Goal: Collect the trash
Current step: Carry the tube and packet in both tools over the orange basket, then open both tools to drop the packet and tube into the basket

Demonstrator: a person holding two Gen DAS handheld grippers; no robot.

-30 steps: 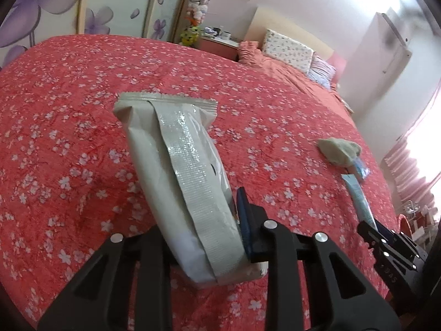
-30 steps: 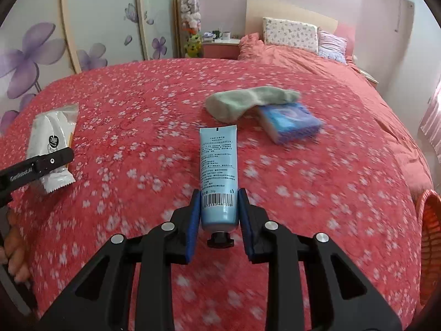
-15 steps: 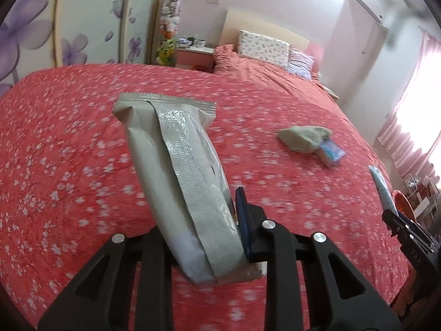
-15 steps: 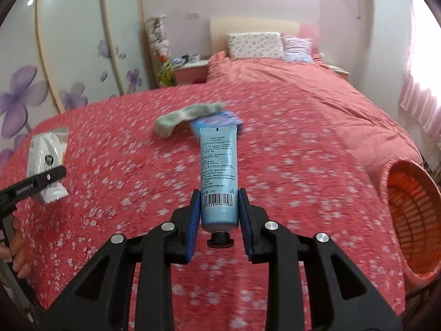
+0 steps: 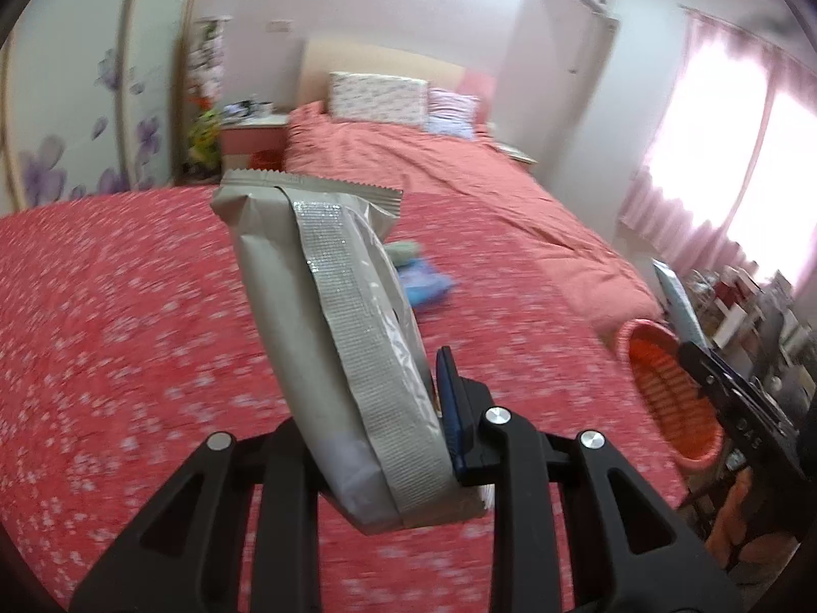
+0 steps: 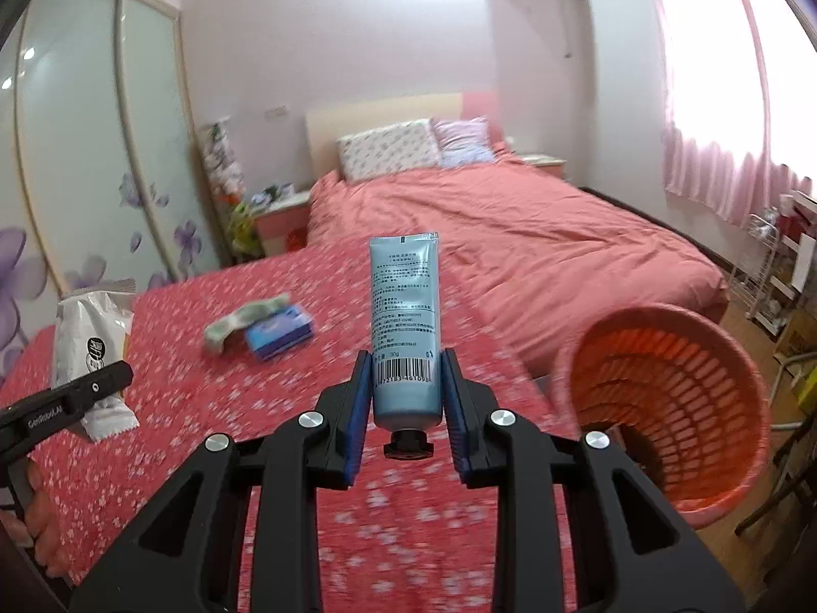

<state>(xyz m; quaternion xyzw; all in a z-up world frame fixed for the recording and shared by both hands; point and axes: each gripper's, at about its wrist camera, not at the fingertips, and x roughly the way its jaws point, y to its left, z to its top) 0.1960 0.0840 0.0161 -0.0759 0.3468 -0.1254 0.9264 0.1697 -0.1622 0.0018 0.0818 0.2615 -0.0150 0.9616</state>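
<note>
My left gripper is shut on a grey-white snack wrapper and holds it upright above the red flowered bedspread. My right gripper is shut on a light blue tube, cap toward me, held above the bed's edge. An orange plastic basket stands on the floor just right of the tube; it also shows in the left wrist view. The left gripper with the wrapper shows at the left of the right wrist view.
A greenish sock and a blue packet lie together mid-bed. Pillows lie at the headboard. A nightstand and wardrobe doors are on the left. Shelves and pink curtains are on the right.
Both grippers have swung right with their loads. The orange basket has come into full view beside the tube, and the sock and blue packet have slid left.
</note>
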